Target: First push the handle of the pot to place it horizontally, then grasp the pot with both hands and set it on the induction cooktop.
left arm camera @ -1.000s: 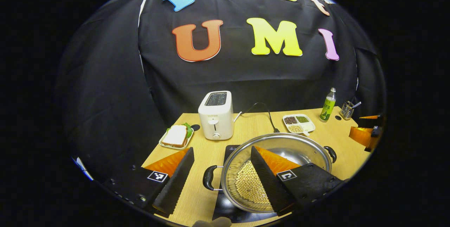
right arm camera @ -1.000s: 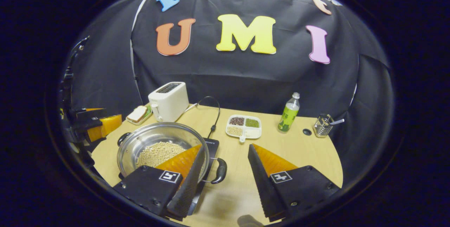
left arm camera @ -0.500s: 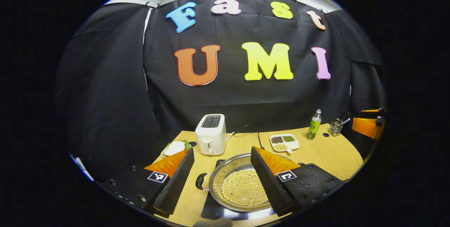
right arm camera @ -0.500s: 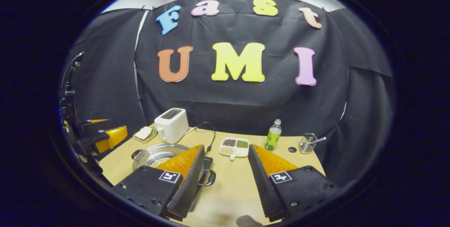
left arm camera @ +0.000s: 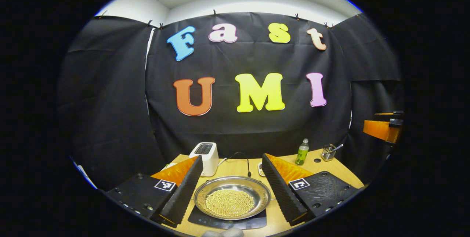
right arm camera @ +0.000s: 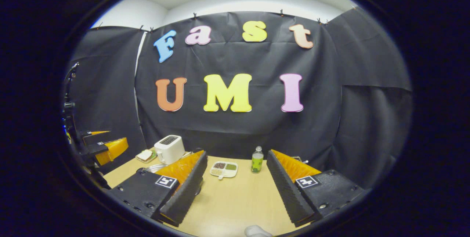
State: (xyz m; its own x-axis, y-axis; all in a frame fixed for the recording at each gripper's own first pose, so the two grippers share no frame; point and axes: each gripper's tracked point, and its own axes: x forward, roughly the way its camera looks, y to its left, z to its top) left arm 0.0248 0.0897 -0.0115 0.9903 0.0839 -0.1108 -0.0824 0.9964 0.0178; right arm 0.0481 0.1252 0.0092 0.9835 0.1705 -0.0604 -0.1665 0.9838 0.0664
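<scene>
The steel pot (left arm camera: pixel 231 196), with pale beans in its bottom, rests on the black induction cooktop (left arm camera: pixel 227 223) on the wooden table. My left gripper (left arm camera: pixel 231 156) is open and held back above the pot, which lies between its fingers farther off; those fingers hide both pot handles. In the right gripper view a strip of the pot's rim (right arm camera: pixel 154 167) peeks out behind the left finger. My right gripper (right arm camera: pixel 237 152) is open over bare table (right arm camera: pixel 235 200), to the right of the pot. Each gripper shows at the edge of the other's view: right gripper (left arm camera: pixel 382 128), left gripper (right arm camera: pixel 106 147).
A white toaster (left arm camera: pixel 205 158) stands behind the pot, its cable trailing toward the cooktop. A plate with a sandwich (right arm camera: pixel 145 155) lies at the far left. A divided dish of grains (right arm camera: pixel 223 169), a green bottle (right arm camera: pixel 257 160) and a wire utensil holder (left arm camera: pixel 328 152) sit toward the back right.
Both grippers have drawn back and risen away from the pot, which stays on the cooktop. The pot looks smaller and lower, and more of the wall shows.
</scene>
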